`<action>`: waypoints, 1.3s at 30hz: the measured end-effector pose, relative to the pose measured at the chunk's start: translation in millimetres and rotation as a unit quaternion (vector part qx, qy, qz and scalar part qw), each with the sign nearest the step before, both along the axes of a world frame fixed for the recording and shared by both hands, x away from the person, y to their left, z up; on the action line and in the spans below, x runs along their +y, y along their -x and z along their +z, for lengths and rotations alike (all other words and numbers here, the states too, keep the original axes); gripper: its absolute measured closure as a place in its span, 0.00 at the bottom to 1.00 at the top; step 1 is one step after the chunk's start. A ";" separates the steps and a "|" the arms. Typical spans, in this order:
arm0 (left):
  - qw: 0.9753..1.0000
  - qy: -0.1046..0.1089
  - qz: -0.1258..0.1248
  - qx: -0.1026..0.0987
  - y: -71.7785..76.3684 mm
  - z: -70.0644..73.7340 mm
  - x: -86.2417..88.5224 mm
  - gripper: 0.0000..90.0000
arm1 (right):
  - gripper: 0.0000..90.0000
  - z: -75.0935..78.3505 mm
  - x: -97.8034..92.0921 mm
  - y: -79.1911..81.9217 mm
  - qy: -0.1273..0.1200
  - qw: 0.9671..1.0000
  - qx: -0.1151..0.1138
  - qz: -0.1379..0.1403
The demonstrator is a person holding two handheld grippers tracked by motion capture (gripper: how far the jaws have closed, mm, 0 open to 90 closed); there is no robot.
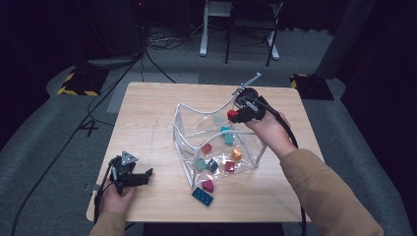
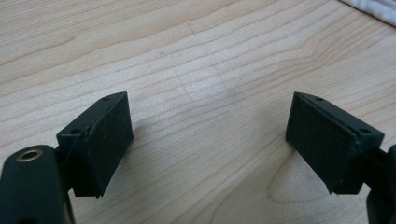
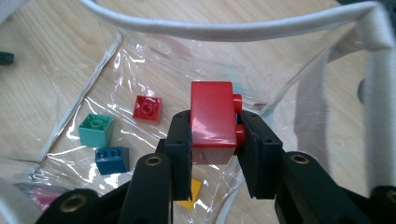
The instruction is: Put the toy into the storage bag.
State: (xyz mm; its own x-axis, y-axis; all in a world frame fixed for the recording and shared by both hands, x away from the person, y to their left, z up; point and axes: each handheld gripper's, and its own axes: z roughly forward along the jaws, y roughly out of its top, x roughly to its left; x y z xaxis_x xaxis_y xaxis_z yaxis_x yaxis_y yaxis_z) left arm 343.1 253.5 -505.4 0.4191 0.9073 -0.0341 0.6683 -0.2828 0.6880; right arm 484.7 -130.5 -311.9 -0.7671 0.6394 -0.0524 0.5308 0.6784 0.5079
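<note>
Right tool (image 3: 212,140) clamps a red brick (image 3: 212,116) over the open mouth of the clear bag (image 1: 183,142), at the bag's 1 o'clock corner. Several bricks lie inside; a blue brick (image 1: 202,195) and a magenta one (image 1: 208,185) wait outside at 6 o'clock. Left tool (image 1: 142,176), spread and empty, rests near the desk (image 1: 147,113) edge at 8 o'clock, with bare wood around it.

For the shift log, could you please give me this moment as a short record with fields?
Work: putting toy bricks into a clear bag
Right gripper: shut on red brick, held above the clear bag
Left gripper: open, nothing between its jaws, low over the wooden table
In bag: several bricks
Outside bag: blue brick, magenta brick
</note>
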 end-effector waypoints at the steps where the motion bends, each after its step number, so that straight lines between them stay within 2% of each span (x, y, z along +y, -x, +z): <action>1: 1.000 0.000 0.000 0.000 0.0 0.0 0.0 0.17 | 0.75 -1.8 2.2 -0.7 0.006 1.000 0.006 0.002; 2: 1.000 0.000 0.000 0.000 0.0 0.0 0.0 0.17 | 0.75 -5.4 6.2 -2.2 0.016 1.000 0.013 0.004; 3: 1.000 0.000 0.000 0.000 0.0 0.0 0.0 0.17 | 0.75 -5.4 6.2 -2.2 0.016 1.000 0.013 0.004; 4: 1.000 0.000 0.000 0.000 0.0 0.0 0.0 0.17 | 0.75 -9.4 10.0 -4.0 0.026 0.999 0.025 0.010; 7: 1.000 0.000 0.000 0.000 0.0 0.0 0.0 0.17 | 0.75 -12.0 13.5 -5.7 0.041 0.998 0.036 0.012; 17: 1.000 0.000 0.000 0.000 0.0 0.0 0.0 0.17 | 0.74 -17.0 15.8 -9.0 0.061 0.995 0.074 0.015; 19: 1.000 0.000 0.000 0.000 0.0 0.0 0.0 0.17 | 0.73 -17.8 15.8 -9.3 0.062 0.995 0.081 0.015; 20: 1.000 0.000 0.000 0.000 0.0 0.0 0.0 0.17 | 0.69 -18.4 15.6 -9.6 0.063 0.994 0.084 0.015; 21: 1.000 0.000 0.000 0.000 0.0 0.0 0.0 0.17 | 0.63 -18.7 15.2 -10.1 0.065 0.995 0.080 0.010; 22: 1.000 0.000 0.000 0.000 0.0 0.0 0.0 0.17 | 0.60 -16.9 13.8 -9.8 0.058 0.996 0.072 0.008; 25: 1.000 0.000 0.000 0.000 0.0 0.0 0.0 0.17 | 0.57 -14.8 11.4 -8.9 0.044 0.997 0.064 0.006; 26: 1.000 0.000 0.000 0.000 0.0 0.0 0.0 0.17 | 0.56 -12.7 8.2 -6.7 0.030 0.998 0.052 0.003; 27: 1.000 0.000 0.000 0.000 0.0 0.0 0.0 0.17 | 0.56 -12.7 8.2 -6.7 0.030 0.998 0.052 0.003; 30: 1.000 0.000 0.000 0.000 0.0 0.0 0.0 0.17 | 0.55 -6.7 1.2 -0.3 0.009 0.999 0.031 0.004; 32: 1.000 0.000 0.000 0.000 0.0 0.0 0.1 0.17 | 0.55 -5.0 -0.5 1.5 0.003 1.000 0.026 0.003; 35: 1.000 0.000 0.000 0.000 0.0 0.0 0.1 0.17 | 0.56 5.9 -10.3 13.3 -0.030 1.000 -0.001 0.002; 37: 1.000 0.000 0.000 0.000 0.0 0.0 0.1 0.17 | 0.56 8.8 -12.7 16.5 -0.037 0.999 -0.009 0.003; 38: 1.000 0.000 0.000 0.000 0.0 0.0 0.0 0.17 | 0.57 14.9 -17.6 25.0 -0.056 0.998 -0.022 0.006; 39: 1.000 0.000 0.000 0.000 0.0 0.0 0.0 0.17 | 0.57 14.9 -17.6 25.0 -0.056 0.998 -0.022 0.006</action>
